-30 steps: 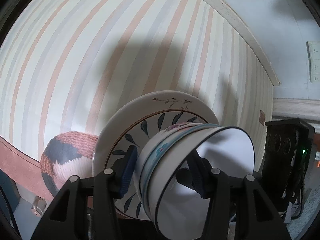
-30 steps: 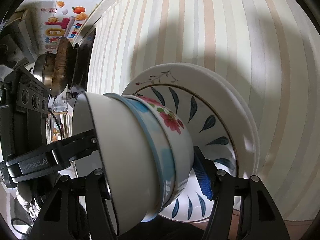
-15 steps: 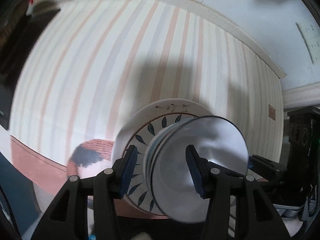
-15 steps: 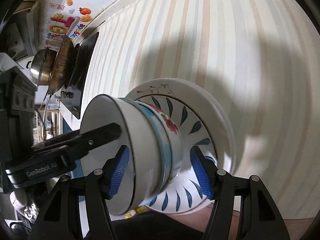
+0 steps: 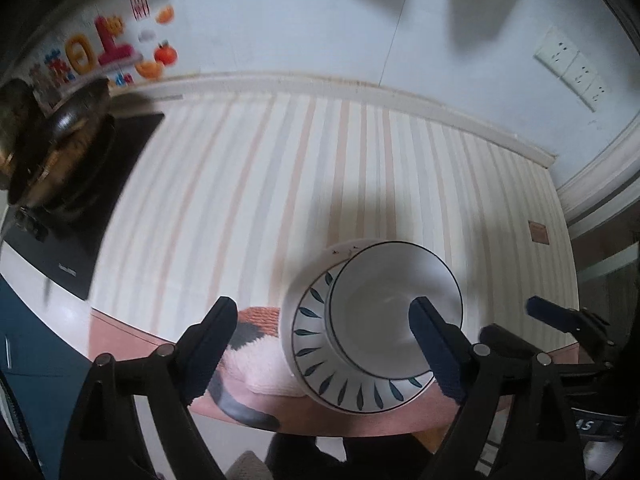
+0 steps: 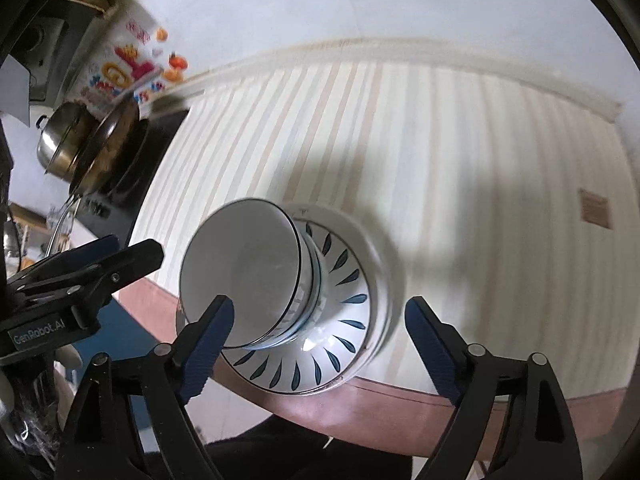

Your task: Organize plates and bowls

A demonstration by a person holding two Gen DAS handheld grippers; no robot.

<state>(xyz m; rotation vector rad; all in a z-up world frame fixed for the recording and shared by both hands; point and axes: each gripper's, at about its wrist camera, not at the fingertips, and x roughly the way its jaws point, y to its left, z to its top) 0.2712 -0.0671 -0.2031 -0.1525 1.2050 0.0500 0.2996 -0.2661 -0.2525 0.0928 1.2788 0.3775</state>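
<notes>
Two grippers hang above a stack of bowls (image 5: 394, 312) nested on leaf-patterned plates (image 6: 340, 320) near the front edge of the striped tablecloth (image 5: 256, 200). The left gripper (image 5: 320, 344) and right gripper (image 6: 316, 344) both have jaws opening wide, grasping nothing, clear of the crockery. A woven mat (image 5: 256, 344) lies just beside the plates; pans (image 6: 80, 148) crowd the cooktop (image 5: 88, 200) at the far left corner.
</notes>
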